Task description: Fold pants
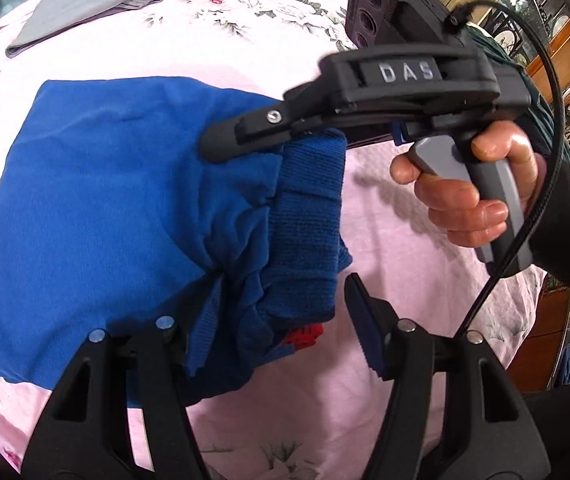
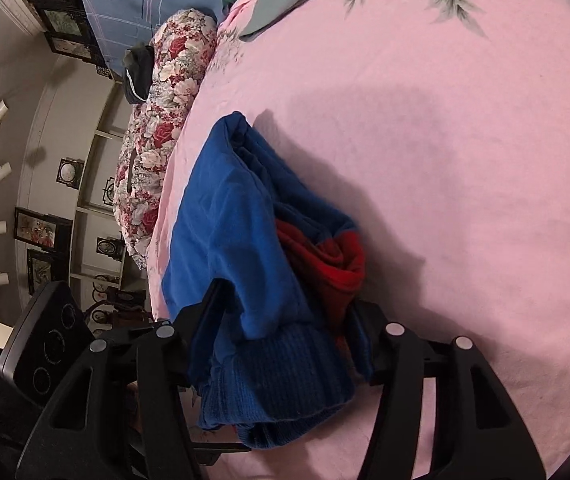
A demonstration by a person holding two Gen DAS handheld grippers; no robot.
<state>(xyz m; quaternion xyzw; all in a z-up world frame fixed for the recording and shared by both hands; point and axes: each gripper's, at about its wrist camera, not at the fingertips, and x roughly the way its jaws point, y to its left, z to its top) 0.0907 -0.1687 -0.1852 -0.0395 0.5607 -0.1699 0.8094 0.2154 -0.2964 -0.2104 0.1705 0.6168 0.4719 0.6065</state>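
Observation:
The blue pants (image 1: 97,208) lie folded on the pink bedsheet (image 1: 213,52), ribbed waistband (image 1: 309,216) on the right, a bit of red lining (image 1: 305,334) showing. My left gripper (image 1: 281,320) stands open around the near end of the waistband, jaws wide apart. My right gripper (image 1: 221,144) reaches in from the right over the far end of the waistband. In the right wrist view the right gripper (image 2: 281,320) has the blue pants (image 2: 237,236) and red lining (image 2: 337,264) bunched between its jaws, which stand fairly wide; whether they pinch the cloth I cannot tell.
A folded grey garment (image 1: 85,4) lies at the far side of the bed. A floral pillow (image 2: 165,120) lies along the bed's left edge in the right wrist view. Wooden cabinets (image 1: 557,60) stand beyond the bed on the right.

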